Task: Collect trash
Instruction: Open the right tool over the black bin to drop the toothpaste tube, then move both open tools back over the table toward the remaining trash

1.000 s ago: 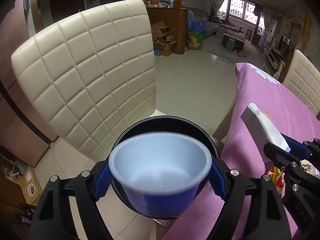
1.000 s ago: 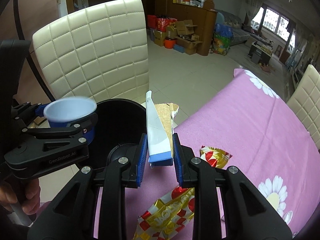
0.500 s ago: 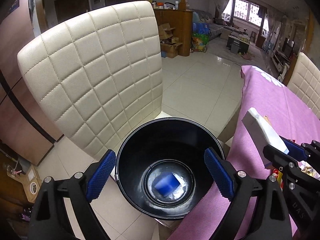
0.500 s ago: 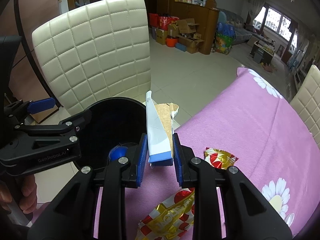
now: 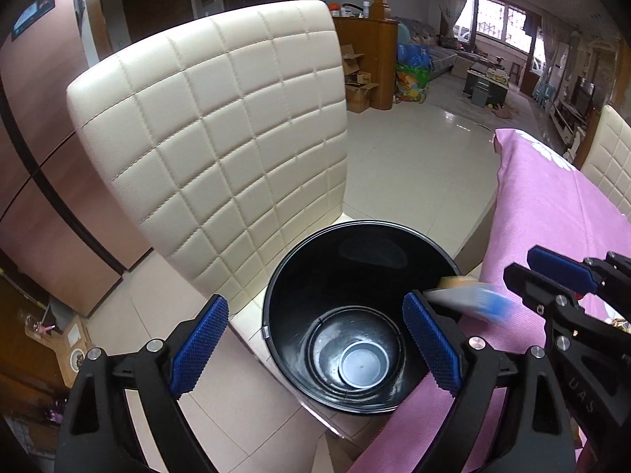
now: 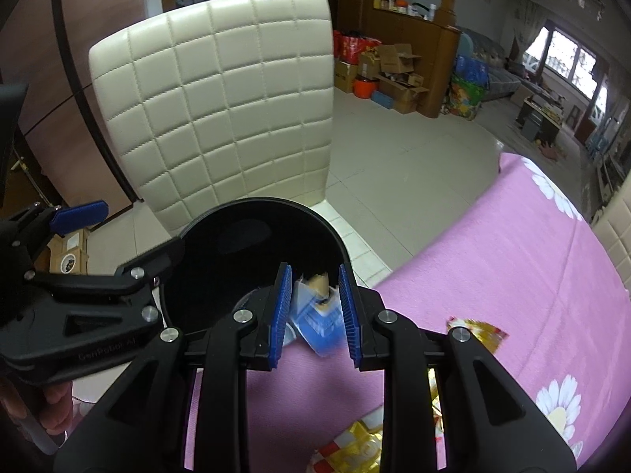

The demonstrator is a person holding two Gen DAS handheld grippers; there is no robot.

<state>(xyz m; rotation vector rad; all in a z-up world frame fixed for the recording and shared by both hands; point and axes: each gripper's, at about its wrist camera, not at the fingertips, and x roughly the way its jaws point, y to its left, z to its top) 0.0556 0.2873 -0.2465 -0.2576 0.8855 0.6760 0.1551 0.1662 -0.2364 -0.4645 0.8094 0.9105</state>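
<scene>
The bin is glossy black plastic, its inner wall catching reflections. The cup at its bottom looks like smooth matt plastic. The chair back is cream quilted leather-like upholstery with stitched seams. A woven pink cloth with printed daisies covers the desk. The wrappers are shiny crinkled foil. The floor is polished tile.

Left gripper jaws wide apart, right gripper jaws parted, both angled downward

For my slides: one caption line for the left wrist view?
Open left gripper above a black bin holding a blue cup, a carton arriving from the right.
</scene>
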